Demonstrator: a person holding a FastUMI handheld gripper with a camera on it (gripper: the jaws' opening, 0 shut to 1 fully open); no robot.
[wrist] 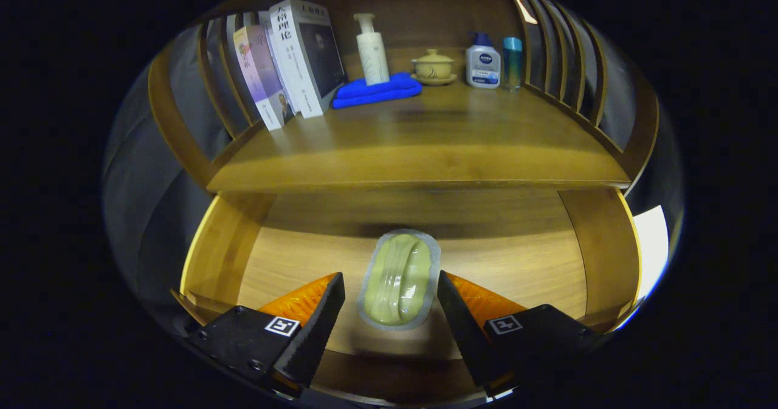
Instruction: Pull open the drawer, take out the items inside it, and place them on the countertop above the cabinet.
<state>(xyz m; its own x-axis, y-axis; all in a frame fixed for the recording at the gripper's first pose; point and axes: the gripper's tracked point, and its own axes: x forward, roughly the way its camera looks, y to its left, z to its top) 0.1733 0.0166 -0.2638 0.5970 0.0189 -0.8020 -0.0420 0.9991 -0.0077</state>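
The wooden drawer (523, 257) is pulled out under the countertop (425, 147). On its floor lies a pale green packet with a grey sealed rim (399, 279), long side pointing away from me. My gripper (391, 287) hangs over the drawer with its fingers open, one on each side of the packet. Small gaps show between the fingertips and the packet's rim, so neither presses on it.
At the back of the countertop stand leaning books (292, 62), a white pump bottle (372, 50) on a folded blue cloth (377, 91), a lidded yellow cup on a saucer (433, 67), a white lotion bottle (483, 62) and a teal tube (512, 61). Slatted wooden sides (565, 56) flank the countertop.
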